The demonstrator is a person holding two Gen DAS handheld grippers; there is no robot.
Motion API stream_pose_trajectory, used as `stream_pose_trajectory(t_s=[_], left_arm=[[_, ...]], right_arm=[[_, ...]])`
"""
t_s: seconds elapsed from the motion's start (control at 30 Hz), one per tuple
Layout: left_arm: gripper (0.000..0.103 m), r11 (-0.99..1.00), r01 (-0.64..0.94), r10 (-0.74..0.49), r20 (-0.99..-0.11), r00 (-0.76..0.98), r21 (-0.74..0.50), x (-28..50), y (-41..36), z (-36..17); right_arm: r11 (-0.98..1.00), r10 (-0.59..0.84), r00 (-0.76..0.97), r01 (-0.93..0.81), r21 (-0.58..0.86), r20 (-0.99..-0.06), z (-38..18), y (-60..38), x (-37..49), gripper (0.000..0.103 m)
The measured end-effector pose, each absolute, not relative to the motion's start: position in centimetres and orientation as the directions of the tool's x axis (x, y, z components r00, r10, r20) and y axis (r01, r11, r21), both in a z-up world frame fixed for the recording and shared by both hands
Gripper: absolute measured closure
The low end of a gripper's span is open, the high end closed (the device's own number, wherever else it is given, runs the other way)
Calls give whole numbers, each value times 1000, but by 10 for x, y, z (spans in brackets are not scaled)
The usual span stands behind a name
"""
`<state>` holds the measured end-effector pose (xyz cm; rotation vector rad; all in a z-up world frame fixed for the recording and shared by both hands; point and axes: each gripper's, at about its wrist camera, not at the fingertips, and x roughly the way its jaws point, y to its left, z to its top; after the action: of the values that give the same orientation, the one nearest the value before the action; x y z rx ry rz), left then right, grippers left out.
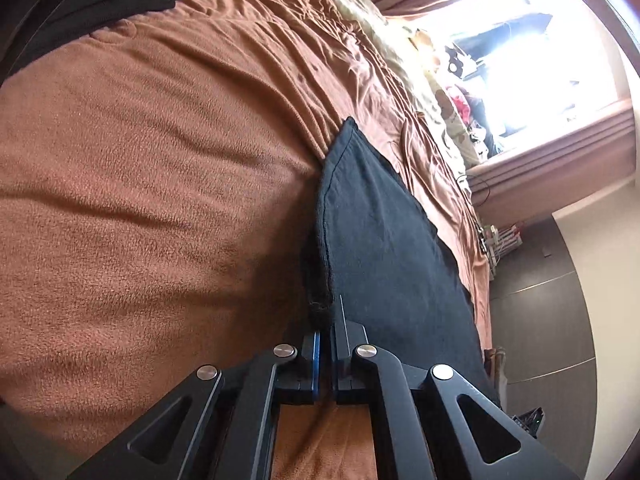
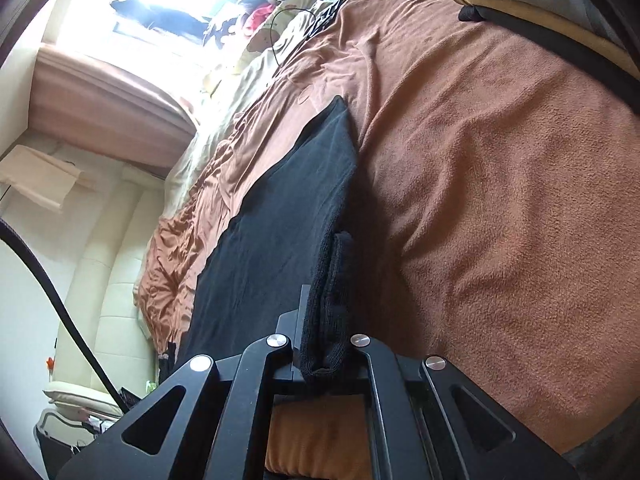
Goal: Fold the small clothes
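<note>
Left wrist view: the left gripper [image 1: 325,334] has its fingers pinched together on the black garment [image 1: 384,232], lying on the brown bed blanket [image 1: 152,184]; its near corner is hidden.

Right wrist view: the right gripper [image 2: 325,350] clamps the garment's thick folded edge, fingertips buried in cloth.

The left gripper [image 1: 327,344] is rolled onto its side, its fingers [image 1: 311,360] drawn almost together with only a narrow slit between them, pinching the edge of the dark cloth [image 1: 384,240]. The right gripper [image 2: 324,344] is rolled the opposite way, its fingers [image 2: 298,332] clamped on a thick folded hem of the same cloth, which fills the gap between them.
</note>
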<state>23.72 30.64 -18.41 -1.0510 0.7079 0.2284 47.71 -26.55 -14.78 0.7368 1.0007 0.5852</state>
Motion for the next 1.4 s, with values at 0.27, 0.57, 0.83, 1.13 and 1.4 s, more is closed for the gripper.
stream_pose_trajectory(t_s=[0.27,0.57,0.83,1.13,1.4], left_arm=[[85,443,-543,-216,-673,708,-713,248,312,-213],[62,440,-530,-227,-660,716,-725,262,313,-219],[95,474,-541,-197,-682,704,-695,280,311,-222],[97,509,-462,-145,-601,786,-726,259,307,-189],[98,531,-413,-144,-559,816,-740,242,300,-159]], right_arm=[[645,723,404,-101,758,-561,-152,-262,480,103],[654,716,395,-92,751,-576,-154,-259,482,103],[655,713,390,-75,752,-582,-154,-259,482,103],[661,710,429,-131,739,-559,-126,-258,469,103],[643,727,437,-165,748,-529,-120,-272,452,103]])
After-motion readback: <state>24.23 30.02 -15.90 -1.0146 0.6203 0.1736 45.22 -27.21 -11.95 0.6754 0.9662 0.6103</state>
